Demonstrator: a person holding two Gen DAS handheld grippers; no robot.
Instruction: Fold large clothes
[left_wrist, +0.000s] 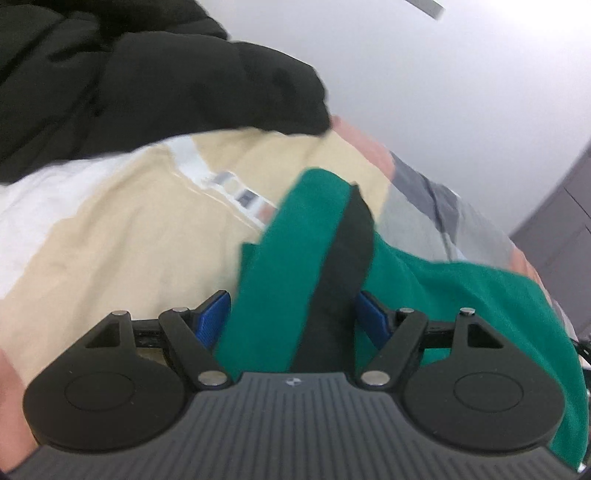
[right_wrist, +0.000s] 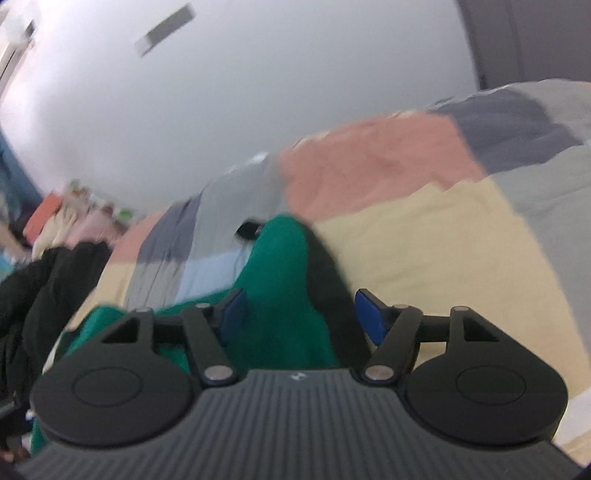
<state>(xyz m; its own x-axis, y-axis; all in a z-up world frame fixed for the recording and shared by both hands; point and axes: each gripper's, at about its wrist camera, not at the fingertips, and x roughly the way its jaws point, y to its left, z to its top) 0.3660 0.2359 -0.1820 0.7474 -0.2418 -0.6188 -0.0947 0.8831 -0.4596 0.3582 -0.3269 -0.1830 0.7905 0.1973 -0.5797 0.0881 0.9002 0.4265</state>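
Observation:
A green garment with a black band (left_wrist: 280, 254) lies bunched between the blue pads of my left gripper (left_wrist: 293, 317), whose jaws stand wide apart around the cloth; it hangs over a patchwork bedspread (left_wrist: 140, 229). The same green garment (right_wrist: 280, 266) fills the gap of my right gripper (right_wrist: 301, 314), whose pads also stand wide apart, the fabric rising from between them. More green cloth spreads low at the right of the left wrist view and low at the left of the right wrist view. Both views are blurred.
A black padded jacket (left_wrist: 147, 81) lies on the bed at the upper left; it also shows in the right wrist view (right_wrist: 48, 288). The patchwork bedspread (right_wrist: 424, 229) has cream, pink, grey patches. A grey cabinet (left_wrist: 561, 221) and white wall stand behind.

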